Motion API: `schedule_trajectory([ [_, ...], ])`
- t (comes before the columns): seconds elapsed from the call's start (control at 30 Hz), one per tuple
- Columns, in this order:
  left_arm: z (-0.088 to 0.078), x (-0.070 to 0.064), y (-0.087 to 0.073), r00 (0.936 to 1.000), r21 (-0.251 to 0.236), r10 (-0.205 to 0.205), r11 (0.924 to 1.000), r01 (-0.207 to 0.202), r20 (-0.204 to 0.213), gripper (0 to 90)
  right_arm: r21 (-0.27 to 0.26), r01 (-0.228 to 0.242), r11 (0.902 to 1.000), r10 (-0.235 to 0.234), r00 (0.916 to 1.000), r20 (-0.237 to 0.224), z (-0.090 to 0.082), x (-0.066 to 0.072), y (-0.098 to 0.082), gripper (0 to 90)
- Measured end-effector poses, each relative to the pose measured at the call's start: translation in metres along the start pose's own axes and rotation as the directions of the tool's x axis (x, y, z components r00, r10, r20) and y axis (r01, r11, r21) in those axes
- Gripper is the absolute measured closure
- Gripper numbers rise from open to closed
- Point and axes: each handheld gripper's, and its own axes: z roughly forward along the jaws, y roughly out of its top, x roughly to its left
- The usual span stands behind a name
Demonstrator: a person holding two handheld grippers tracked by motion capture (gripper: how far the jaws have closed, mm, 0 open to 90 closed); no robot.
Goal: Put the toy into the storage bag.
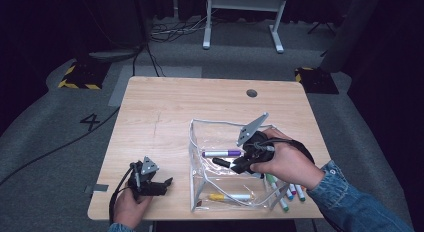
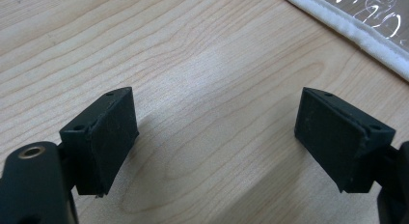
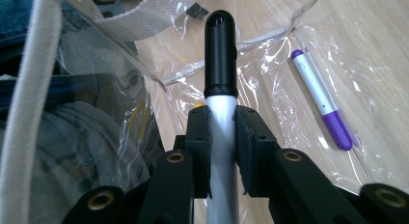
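Right gripper [image 3: 223, 137]: jaws pinch the black-capped marker [image 3: 221, 64], cap jutting beyond the pads.
Marker's place: over the clear pouch [image 1: 200, 184], just beside the purple-capped marker [image 1: 221, 153] lying inside.
Left gripper [image 2: 217, 137]: jaws spread wide, nothing between; left of the pouch, above the table [image 1: 165, 107].

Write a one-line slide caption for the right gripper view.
Right gripper clamps a black-capped marker above the clear plastic bag, where a purple marker lies.
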Motion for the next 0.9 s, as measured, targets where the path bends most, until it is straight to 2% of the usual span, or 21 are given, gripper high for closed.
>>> schedule_trajectory([
  [0.23,0.0,0.0,0.0,1.0,0.0,0.0,1.0,0.0,-0.001,15.2,0.076,0.057,0.9955,-0.057,0.9984,-0.001,0.017,0.0,0.007,77.0],
  [0.67,0.0,0.0,0.0,1.0,0.0,-0.001,1.0,0.001,0.0,15.2,0.176,0.102,0.9791,-0.096,0.9944,-0.045,0.045,0.001,0.004,77.0],
  [0.9,0.0,0.0,0.0,1.0,0.0,-0.001,1.0,0.001,0.0,15.3,0.213,0.115,0.9702,-0.101,0.9919,-0.078,0.06,0.003,0.002,77.0],
])
